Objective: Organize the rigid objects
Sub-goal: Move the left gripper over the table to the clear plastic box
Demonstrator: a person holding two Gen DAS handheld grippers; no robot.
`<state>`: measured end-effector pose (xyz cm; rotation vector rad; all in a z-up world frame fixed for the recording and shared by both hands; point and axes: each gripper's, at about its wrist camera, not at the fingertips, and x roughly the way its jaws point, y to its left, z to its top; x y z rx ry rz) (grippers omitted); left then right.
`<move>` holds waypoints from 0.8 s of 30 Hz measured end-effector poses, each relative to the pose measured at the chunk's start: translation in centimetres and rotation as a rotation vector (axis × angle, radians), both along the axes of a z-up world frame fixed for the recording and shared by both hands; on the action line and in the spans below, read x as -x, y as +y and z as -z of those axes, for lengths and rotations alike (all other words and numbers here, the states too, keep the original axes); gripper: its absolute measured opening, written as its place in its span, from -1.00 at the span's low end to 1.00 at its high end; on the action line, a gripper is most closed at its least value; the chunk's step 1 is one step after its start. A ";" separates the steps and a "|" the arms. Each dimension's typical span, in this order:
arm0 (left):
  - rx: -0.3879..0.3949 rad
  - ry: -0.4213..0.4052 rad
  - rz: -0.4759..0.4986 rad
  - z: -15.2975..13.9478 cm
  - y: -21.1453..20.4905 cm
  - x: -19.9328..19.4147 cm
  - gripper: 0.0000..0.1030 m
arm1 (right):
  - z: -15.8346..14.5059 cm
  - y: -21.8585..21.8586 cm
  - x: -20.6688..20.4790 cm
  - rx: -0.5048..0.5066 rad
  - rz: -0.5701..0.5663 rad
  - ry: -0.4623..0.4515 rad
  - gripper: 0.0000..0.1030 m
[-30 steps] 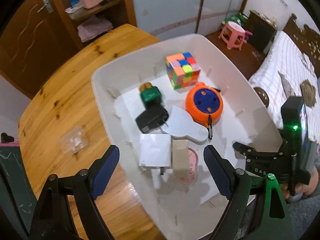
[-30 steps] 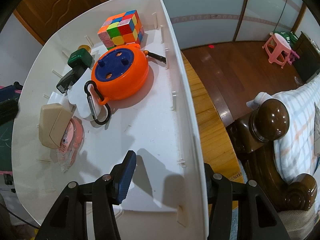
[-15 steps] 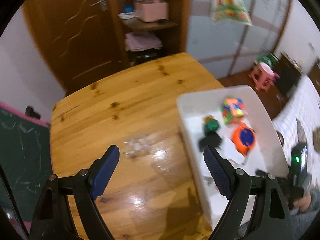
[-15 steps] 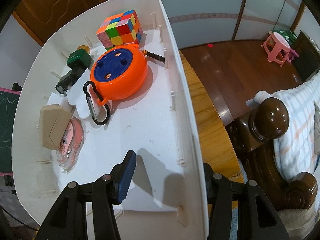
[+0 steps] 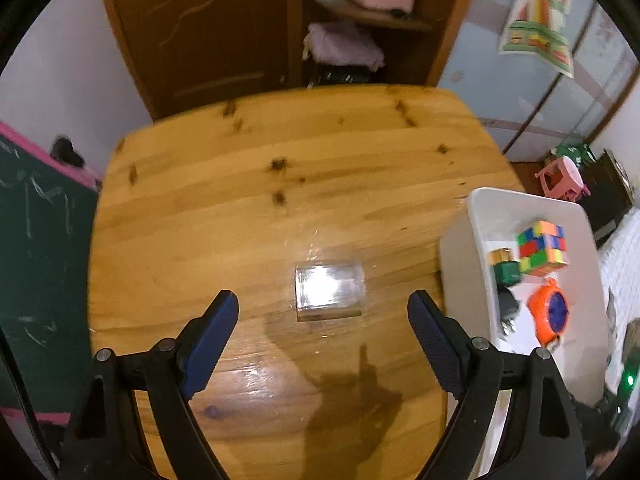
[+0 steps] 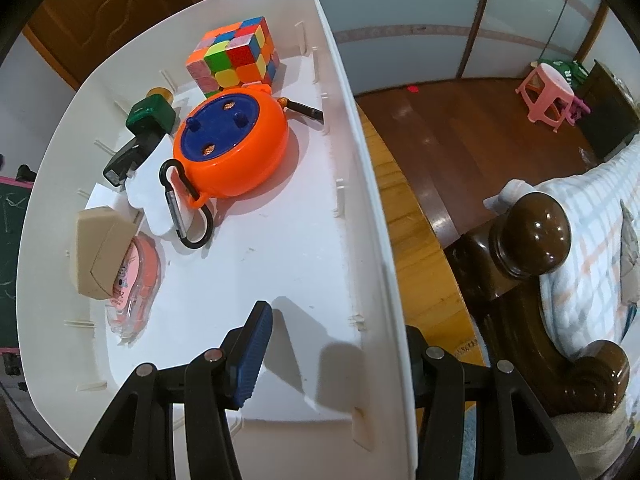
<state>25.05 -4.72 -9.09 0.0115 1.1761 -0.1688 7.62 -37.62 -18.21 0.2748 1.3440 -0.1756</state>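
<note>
A clear plastic box (image 5: 329,291) lies on the wooden table (image 5: 248,208), just ahead of my open, empty left gripper (image 5: 322,336). The white bin (image 5: 460,264) stands at the table's right. It holds a colour cube (image 6: 234,56), an orange round reel (image 6: 234,148) with a carabiner (image 6: 182,210), a green block (image 6: 151,114), a black charger (image 6: 124,160), a beige box (image 6: 100,254) and a pink packet (image 6: 136,280). My right gripper (image 6: 336,352) straddles the bin's right wall (image 6: 372,240), one finger inside, one outside, not clamped.
A dark wooden bedpost (image 6: 532,236) and bed stand close to the right of the bin. A green chalkboard (image 5: 36,248) is left of the table. A wooden cabinet (image 5: 240,20) stands behind the table. A pink stool (image 6: 548,90) is on the floor.
My left gripper has swung left, away from over the bin, to the table above the clear box. The right gripper and bin have stayed put.
</note>
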 end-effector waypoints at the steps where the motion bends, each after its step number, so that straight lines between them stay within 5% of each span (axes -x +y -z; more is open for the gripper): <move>1: 0.004 0.019 -0.008 0.9 0.1 -0.4 0.72 | 0.0 0.0 0.0 0.000 0.000 0.001 0.07; 8: 0.000 0.099 -0.054 5.5 -0.2 -2.6 0.72 | -0.1 0.1 0.0 0.006 0.000 0.007 0.07; 24: -0.086 0.092 -0.052 9.6 -1.6 -3.3 0.73 | -0.2 0.0 0.0 0.010 0.001 0.014 0.07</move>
